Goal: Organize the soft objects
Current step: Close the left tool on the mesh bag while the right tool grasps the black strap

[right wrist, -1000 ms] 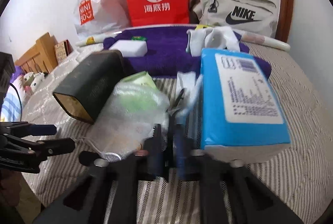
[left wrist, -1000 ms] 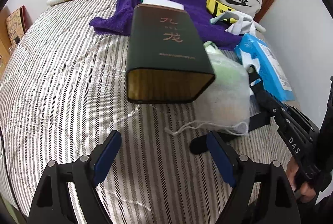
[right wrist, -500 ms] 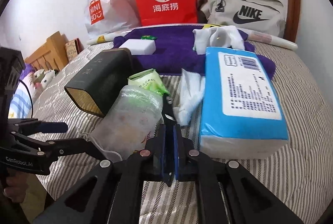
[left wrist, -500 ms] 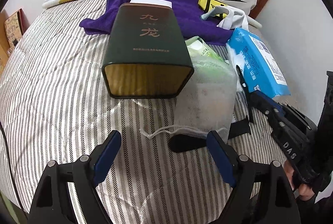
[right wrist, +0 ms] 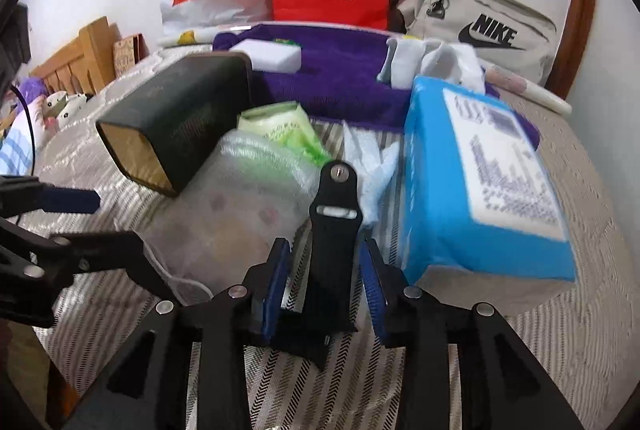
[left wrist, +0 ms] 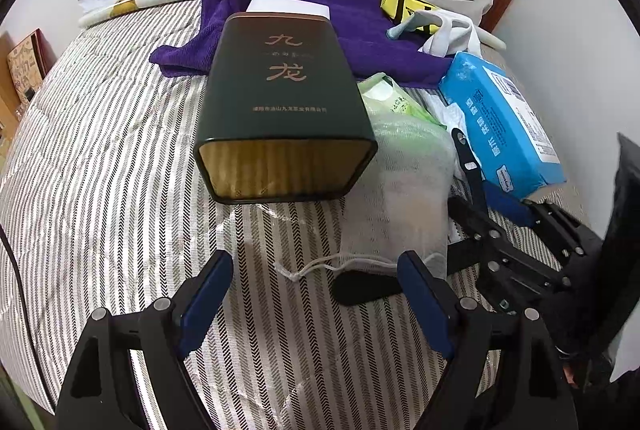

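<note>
Hand-held grippers over a striped bed (left wrist: 100,158) during sorting of soft goods. The right gripper (right wrist: 324,282) has its blue pads parted on either side of a black strap (right wrist: 334,230), a flat, flexible band with a slot and a screw at its tip; whether the pads touch it cannot be told. The strap lies between a white mesh drawstring bag (right wrist: 240,214) and a blue tissue pack (right wrist: 480,190), toward the bed's near edge. The left gripper (left wrist: 316,294) hangs with its fingers wide apart and holding nothing, just short of the bag's cord, probably ready to steady it.

The bag is translucent, slack netting over a green packet (left wrist: 388,98). Beside it lies a rigid dark green tin (left wrist: 280,98), on its side with its gold end facing the near edge. Toward the far edge a purple towel (left wrist: 360,26), nappy and rumpled, carries a white sponge block (right wrist: 268,56) and white socks (right wrist: 432,62), apparently the collecting place for soft items.
</note>
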